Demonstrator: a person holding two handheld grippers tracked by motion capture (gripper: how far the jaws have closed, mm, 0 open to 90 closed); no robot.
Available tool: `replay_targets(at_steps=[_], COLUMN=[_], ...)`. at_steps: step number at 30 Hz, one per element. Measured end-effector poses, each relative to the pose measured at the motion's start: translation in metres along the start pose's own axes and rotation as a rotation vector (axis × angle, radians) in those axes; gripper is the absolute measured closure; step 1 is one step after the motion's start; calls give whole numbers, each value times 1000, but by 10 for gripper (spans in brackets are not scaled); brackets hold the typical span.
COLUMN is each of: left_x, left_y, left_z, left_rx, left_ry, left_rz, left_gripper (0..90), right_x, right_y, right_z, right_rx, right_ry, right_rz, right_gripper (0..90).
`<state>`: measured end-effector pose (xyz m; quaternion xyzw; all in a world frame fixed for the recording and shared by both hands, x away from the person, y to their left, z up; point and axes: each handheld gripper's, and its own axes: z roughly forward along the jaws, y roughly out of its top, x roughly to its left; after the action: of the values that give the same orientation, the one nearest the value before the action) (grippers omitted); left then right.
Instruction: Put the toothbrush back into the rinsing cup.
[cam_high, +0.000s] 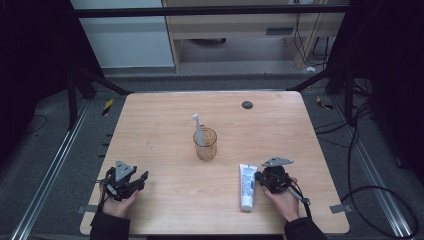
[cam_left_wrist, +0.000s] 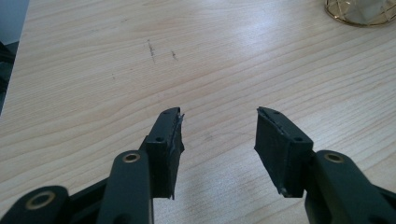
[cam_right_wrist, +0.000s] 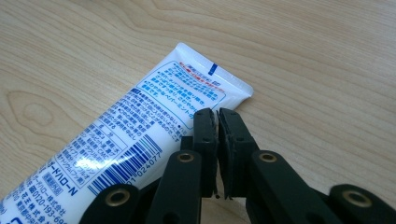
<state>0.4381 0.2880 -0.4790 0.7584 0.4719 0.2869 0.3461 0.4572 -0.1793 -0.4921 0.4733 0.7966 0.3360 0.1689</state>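
Lower right of the high view: toothpaste tube (cam_high: 247, 186) flat on the wooden table (cam_high: 165, 130), long axis running up-down in frame, slightly tilted. Right gripper (cam_high: 261, 178) just beside the tube's upper half, on its right flank; hand (cam_high: 283, 199) behind it toward the bottom edge. Nearer arm by far: right. Left gripper (cam_high: 143, 177) at lower left, well apart from the tube, over bare wood.

Right gripper view: jaws closed pad to pad, nothing between them; tips at the tube's (cam_right_wrist: 140, 126) long edge near the flat crimped end, which points to upper right of that frame. Contact with the tube cannot be told. Judgement: jaws would have to part before any grasp across the tube's width.

Left gripper view: jaws wide apart, holding nothing, scuffed wood between them; base of the glass cup (cam_left_wrist: 362, 11) at upper right corner.

Tube appearance: white, blue print and panel, barcode along one side, small blue mark at the crimp. Cap end toward bottom of the high view.

Centre of table: amber glass cup with a white toothbrush (cam_high: 198, 128) standing in it, leaning left.
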Motion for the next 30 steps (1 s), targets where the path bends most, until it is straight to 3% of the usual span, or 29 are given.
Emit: replay_targets(at_steps=[8,30], left_x=[0,1], left_y=[0,-2], left_z=[1,3], left_rx=[2,2], left_ry=[-6,-15], left_rz=[3,0], left_gripper=[478,452], right_x=[2,18], right_y=[4,16], right_z=[3,12], right_rx=[-2,0], right_ry=[14,60], right_rz=[4,-41], right_gripper=[855,830])
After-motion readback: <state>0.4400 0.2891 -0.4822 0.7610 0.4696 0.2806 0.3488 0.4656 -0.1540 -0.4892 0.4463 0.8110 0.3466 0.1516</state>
